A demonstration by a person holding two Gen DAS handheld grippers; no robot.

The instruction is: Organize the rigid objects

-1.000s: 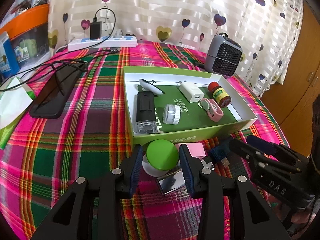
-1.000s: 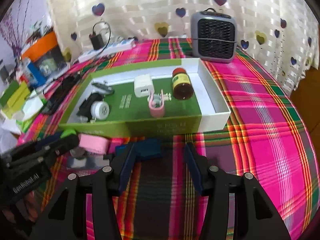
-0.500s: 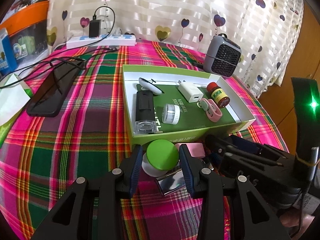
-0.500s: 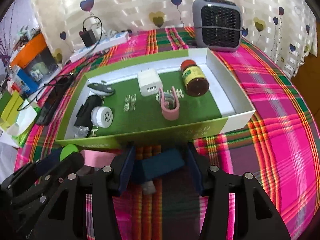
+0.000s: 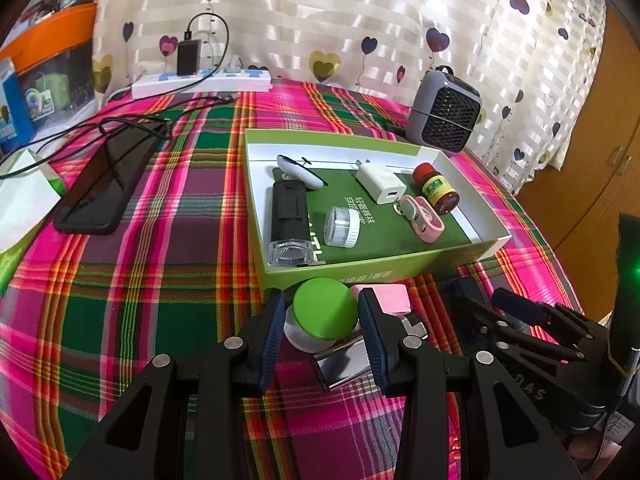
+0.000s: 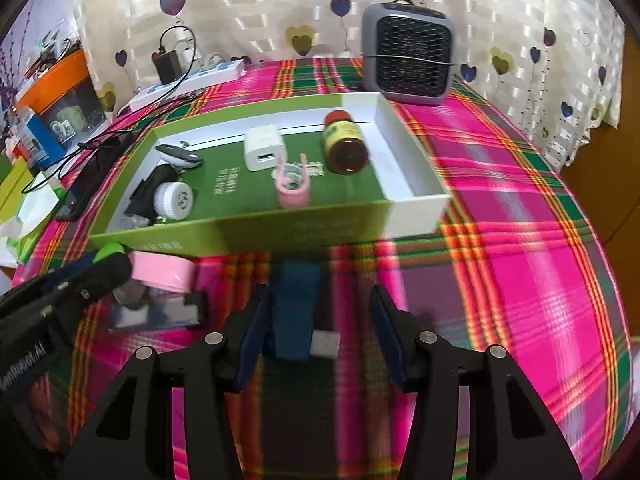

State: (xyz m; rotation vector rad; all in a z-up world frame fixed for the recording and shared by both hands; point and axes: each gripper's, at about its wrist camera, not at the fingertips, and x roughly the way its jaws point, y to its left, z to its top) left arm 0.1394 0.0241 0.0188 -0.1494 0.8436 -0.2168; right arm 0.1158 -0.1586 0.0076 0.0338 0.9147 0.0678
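**Grippers by the green box**

Left wrist view: the left gripper point(image 5: 322, 332) has its jaws spread, one on each side of a little jar point(image 5: 320, 314) with a green lid. The pads look very near the jar, but I cannot tell if they press it. The jar stands on the checked cloth point(image 5: 160, 264), just in front of the green box point(image 5: 360, 276). A pink block point(image 5: 386, 299) and a shiny metal thing point(image 5: 346, 362) lie beside the jar. Inside the box are a white charger point(image 5: 380, 182), a brown bottle point(image 5: 436, 190), a clear little pot point(image 5: 340, 232), a black thing point(image 5: 290, 208) and a pink clip point(image 5: 426, 226). The right gripper point(image 5: 486, 300) shows low on the right.

Right wrist view: the picture is blurry. The right gripper point(image 6: 318, 330) has its jaws wide apart. A dark blue stick point(image 6: 298, 308) lies on the cloth between them, close to the left pad and apart from the other one. It sits just in front of the box point(image 6: 280, 232). A grey fan point(image 6: 408, 60) stands behind the box.
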